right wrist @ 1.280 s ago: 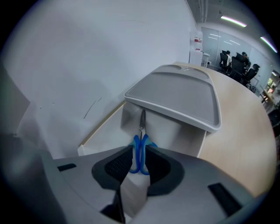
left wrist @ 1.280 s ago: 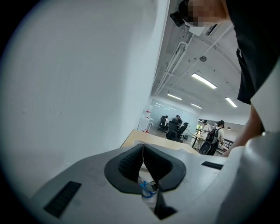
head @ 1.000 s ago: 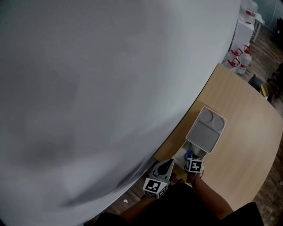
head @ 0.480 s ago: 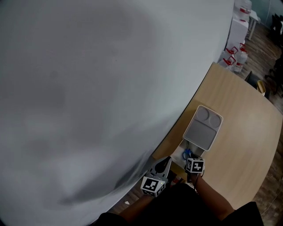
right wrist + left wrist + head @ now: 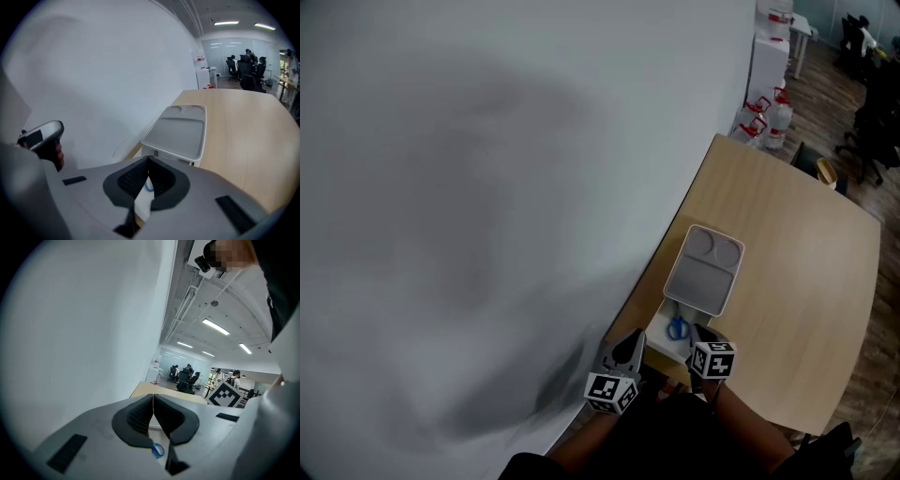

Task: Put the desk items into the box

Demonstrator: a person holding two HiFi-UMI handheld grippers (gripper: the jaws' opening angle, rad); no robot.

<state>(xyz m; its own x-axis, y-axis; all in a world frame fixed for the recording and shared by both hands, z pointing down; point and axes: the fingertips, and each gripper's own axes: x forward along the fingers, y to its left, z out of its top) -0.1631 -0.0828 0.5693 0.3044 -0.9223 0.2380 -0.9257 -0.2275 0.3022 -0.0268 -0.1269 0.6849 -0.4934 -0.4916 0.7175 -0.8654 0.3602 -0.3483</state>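
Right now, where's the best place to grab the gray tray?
On the gray tray, probably the right long rim, pinched from the open table side: it lies roughly flat, its thin raised lip is the only graspable part, and the wall crowds its left.

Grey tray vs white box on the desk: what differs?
The grey tray looks larger and empty; the white box is smaller and holds blue scissors. The grey tray lies farther from the person, the white box nearer. Both sit at the wall-side edge of the desk.
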